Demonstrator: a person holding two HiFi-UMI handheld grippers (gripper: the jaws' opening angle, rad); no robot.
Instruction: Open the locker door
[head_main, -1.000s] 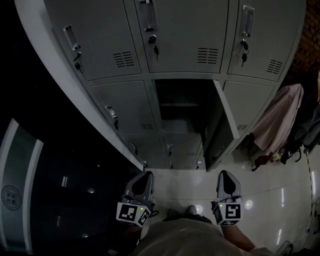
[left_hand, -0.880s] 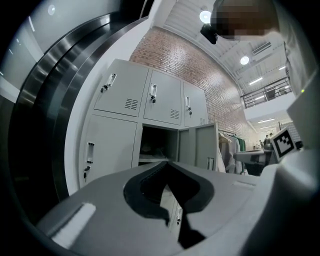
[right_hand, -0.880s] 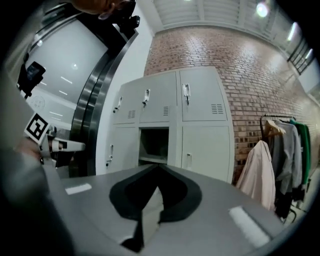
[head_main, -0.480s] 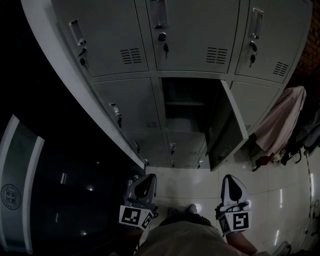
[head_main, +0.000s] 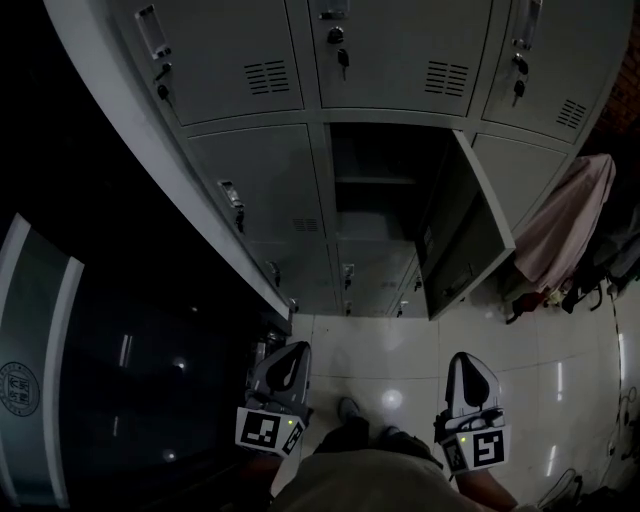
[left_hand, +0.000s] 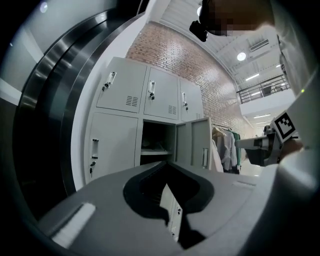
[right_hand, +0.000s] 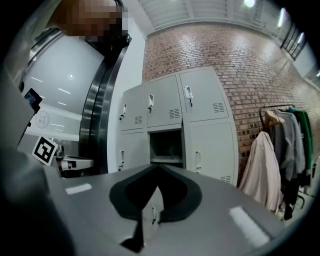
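The grey locker bank (head_main: 250, 180) stands ahead of me. Its middle compartment (head_main: 375, 175) is open and dark inside, with a shelf. The locker door (head_main: 470, 235) is swung out to the right. In the left gripper view the open compartment (left_hand: 155, 145) and the door (left_hand: 194, 142) show beyond the jaws. My left gripper (head_main: 290, 348) and right gripper (head_main: 467, 358) hang low over the floor, well short of the lockers. Both are shut with nothing in them. The right gripper view shows the open compartment (right_hand: 166, 145) straight ahead.
A clothes rack with a pale pink garment (head_main: 565, 215) stands right of the lockers. A dark curved wall (head_main: 100, 380) runs along the left. Glossy floor tiles (head_main: 390, 340) lie between me and the lockers. The person's shoe (head_main: 348, 408) shows between the grippers.
The lockers have slid upward in the head view and more of the door's inner face shows. Both grippers sit slightly lower in the frame, still shut and empty.
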